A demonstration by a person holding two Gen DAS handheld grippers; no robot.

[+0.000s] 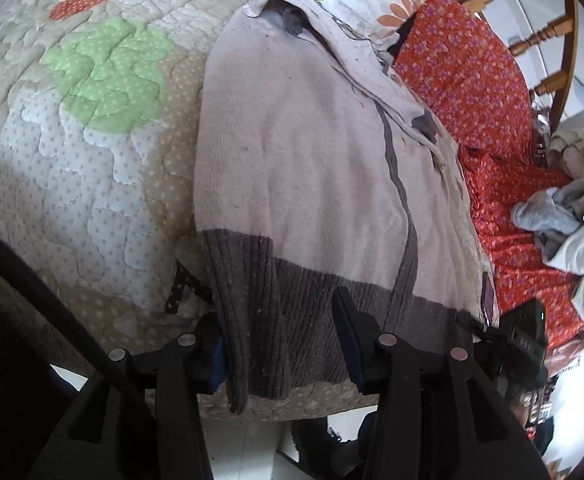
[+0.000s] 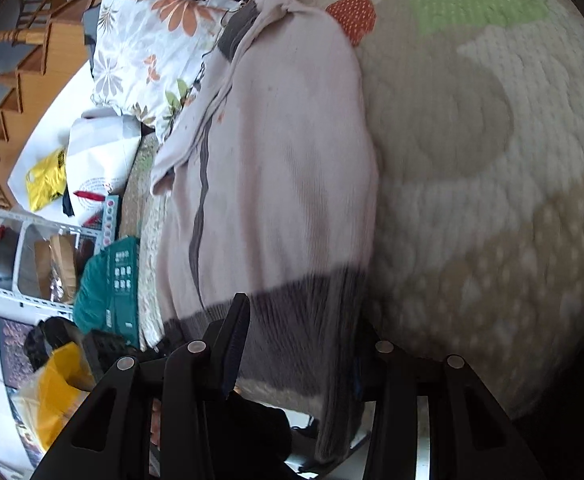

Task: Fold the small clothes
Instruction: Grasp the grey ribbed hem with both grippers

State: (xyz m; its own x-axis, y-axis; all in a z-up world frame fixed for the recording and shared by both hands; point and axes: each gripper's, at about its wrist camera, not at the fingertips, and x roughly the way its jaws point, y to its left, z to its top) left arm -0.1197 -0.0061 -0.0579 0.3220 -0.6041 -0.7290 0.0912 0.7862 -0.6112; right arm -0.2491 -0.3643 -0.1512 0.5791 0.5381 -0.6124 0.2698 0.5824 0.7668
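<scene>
I've got the sweater (image 1: 304, 184) lying lengthwise on the quilt (image 1: 72, 128), straight ahead of both sets of jaws, ribbed hem nearest me. It looks folded in half along its length already, sleeve tucked on the far side; the crosswise fold isn't done. Left gripper (image 1: 284, 352) and right gripper (image 2: 296, 344) both straddle the hem, jaws spread wide, not clamped. Pile of clothes (image 1: 572, 216) beyond looks unfolded.

Knitted cloth sweater (image 1: 300, 168), quilted cloth bedspread (image 1: 72, 128)
</scene>
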